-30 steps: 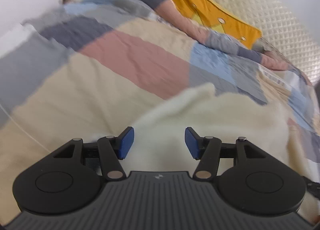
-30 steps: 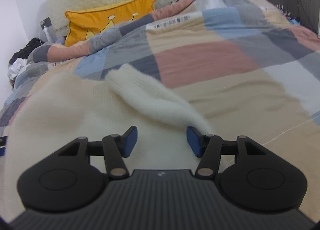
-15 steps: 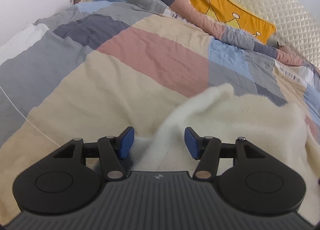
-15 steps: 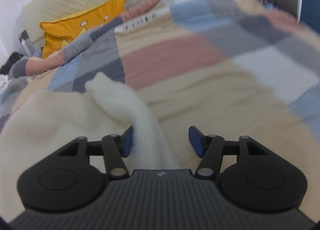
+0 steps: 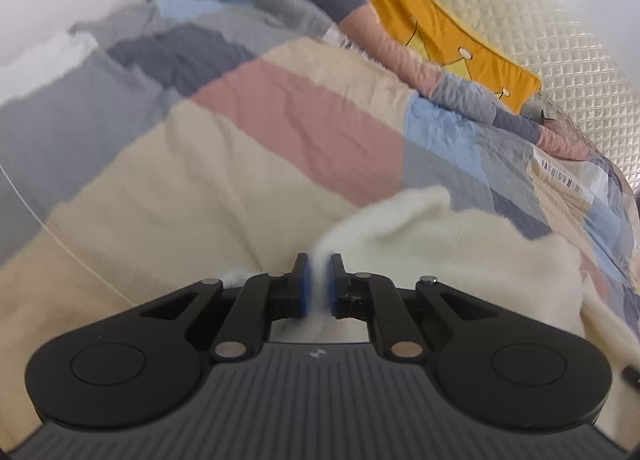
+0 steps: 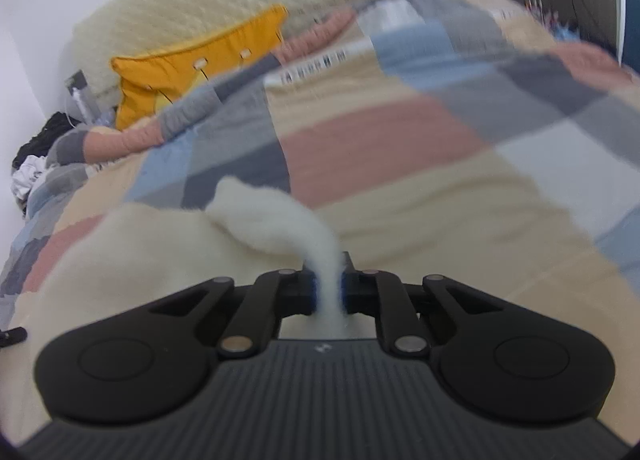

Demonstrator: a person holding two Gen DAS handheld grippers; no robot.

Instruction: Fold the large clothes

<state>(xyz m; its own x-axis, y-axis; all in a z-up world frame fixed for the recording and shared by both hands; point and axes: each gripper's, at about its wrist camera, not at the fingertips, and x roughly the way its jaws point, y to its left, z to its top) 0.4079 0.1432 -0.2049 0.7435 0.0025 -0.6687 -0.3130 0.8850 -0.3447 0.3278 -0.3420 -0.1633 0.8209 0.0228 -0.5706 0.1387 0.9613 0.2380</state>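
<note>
Both the left gripper (image 5: 317, 284) and right gripper (image 6: 329, 284) have just clenched on fluffy edges of the cream sweater (image 5: 460, 260) spread on the patchwork quilt (image 5: 248, 163), its body toward each gripper's three and nine o'clock respectively, presumably to lift and fold it.

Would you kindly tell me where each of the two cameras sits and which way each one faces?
Left wrist view: on the left claw, looking down along it over the fluffy cream knitted sweater toward the yellow cushion at upper right; only the claw shows, shut on sweater fabric.
Right wrist view: on the right claw, facing the same bed with the cushion at upper left; only that claw shows, pinching the sweater.
Shared: sweater, cushion, patchwork checked quilt.
</note>
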